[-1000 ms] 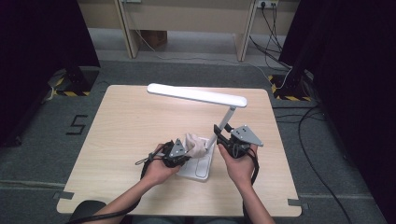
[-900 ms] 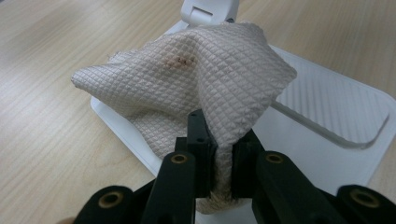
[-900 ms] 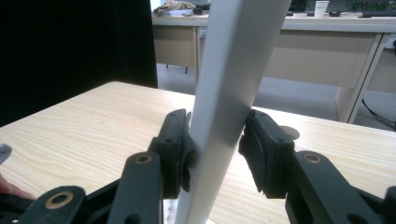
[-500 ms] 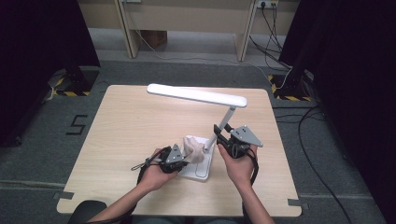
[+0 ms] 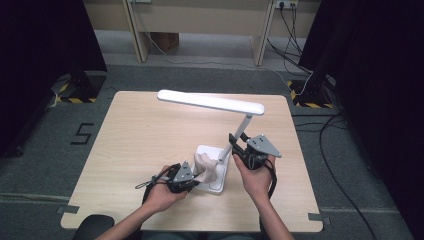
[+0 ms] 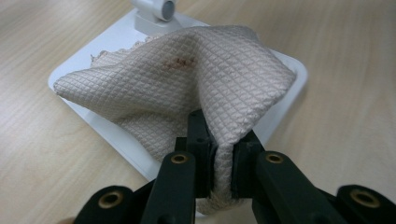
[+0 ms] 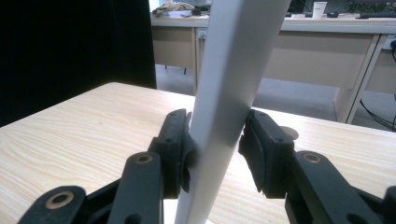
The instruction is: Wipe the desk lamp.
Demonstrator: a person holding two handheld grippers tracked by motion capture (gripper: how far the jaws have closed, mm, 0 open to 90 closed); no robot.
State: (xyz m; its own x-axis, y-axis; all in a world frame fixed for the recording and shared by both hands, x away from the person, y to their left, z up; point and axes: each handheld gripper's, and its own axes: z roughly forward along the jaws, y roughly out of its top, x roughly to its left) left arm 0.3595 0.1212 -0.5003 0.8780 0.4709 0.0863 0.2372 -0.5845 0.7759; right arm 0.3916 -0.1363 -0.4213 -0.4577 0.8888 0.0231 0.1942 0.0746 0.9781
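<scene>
The light wooden desk (image 5: 130,145) stands on grey carpet (image 5: 45,165). At nine o'clock of it, a "5" marking (image 5: 83,134) is taped on the floor. At ten o'clock sits a black stand base with yellow-black hazard tape (image 5: 82,85); another (image 5: 307,92) lies at two o'clock, with black cables (image 5: 345,150) trailing at three o'clock. Beige furniture legs (image 5: 135,30) rise at twelve o'clock.

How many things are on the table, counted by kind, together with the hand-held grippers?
Desk lamp: 1
Cloth: 1
Hand-held gripper: 2, the left hand-held gripper and the right hand-held gripper
Total: 4
</scene>
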